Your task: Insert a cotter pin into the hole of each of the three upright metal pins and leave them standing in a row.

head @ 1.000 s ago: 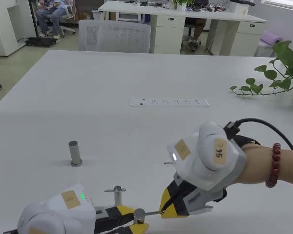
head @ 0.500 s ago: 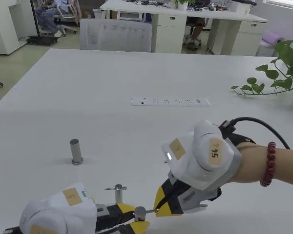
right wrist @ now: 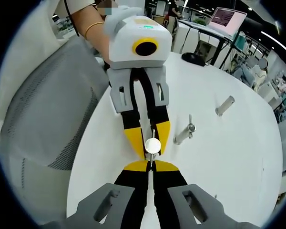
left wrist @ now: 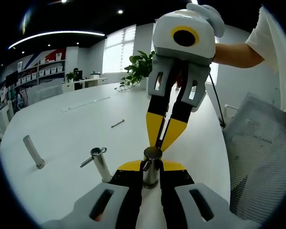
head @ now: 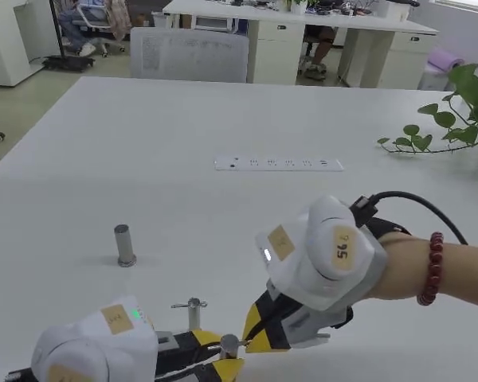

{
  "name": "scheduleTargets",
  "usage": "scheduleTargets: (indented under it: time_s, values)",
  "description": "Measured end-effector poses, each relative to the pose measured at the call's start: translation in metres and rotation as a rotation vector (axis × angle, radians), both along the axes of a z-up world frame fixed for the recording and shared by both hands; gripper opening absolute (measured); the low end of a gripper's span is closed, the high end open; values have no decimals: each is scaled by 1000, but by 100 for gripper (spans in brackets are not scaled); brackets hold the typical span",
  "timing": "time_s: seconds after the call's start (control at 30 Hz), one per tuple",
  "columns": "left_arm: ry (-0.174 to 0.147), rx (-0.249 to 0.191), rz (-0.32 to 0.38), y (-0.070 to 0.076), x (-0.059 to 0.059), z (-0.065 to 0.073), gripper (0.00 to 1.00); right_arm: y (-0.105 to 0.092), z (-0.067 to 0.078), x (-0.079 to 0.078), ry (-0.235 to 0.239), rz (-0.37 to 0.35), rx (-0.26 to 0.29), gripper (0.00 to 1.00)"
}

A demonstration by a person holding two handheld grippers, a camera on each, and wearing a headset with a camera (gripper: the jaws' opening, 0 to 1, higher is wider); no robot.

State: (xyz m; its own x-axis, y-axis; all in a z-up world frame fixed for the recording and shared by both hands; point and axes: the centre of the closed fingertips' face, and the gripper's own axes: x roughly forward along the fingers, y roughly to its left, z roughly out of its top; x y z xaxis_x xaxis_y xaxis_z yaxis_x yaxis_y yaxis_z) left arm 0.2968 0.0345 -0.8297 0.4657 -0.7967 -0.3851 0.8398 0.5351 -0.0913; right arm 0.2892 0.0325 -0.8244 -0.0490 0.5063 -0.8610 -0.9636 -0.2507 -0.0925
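My left gripper (left wrist: 152, 169) is shut on an upright metal pin (left wrist: 152, 155) low at the near table edge; in the head view that pin (head: 229, 345) sits between both grippers. My right gripper (right wrist: 151, 165) is shut on a thin cotter pin (right wrist: 152, 158), whose tip meets the held pin's head (right wrist: 152, 145). The right gripper's yellow tips (head: 250, 341) almost touch the pin. A second pin (head: 193, 311) stands just behind with a cotter pin through it. A bare third pin (head: 125, 245) stands farther left. A loose cotter pin (left wrist: 117, 123) lies on the table.
A white power strip (head: 279, 165) lies across the middle of the white table (head: 223, 119). A leafy plant (head: 454, 111) reaches in at the right edge. A mesh chair (head: 187, 56) and other desks stand beyond the far edge.
My right gripper has moved left toward the held pin, and the stretch of cotter pin showing between its tips and the pin has shortened. The left gripper keeps its hold.
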Motion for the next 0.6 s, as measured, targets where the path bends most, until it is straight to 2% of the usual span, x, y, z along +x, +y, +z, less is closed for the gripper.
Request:
scheduleTargets:
  time_s: [0.43,0.6]
  values:
    - [21,-39,19,0,0,0,12,4,0,0,5,-16,13,4]
    - [17,-36,19,0,0,-1,12,4,1,0,10,-32,25,4]
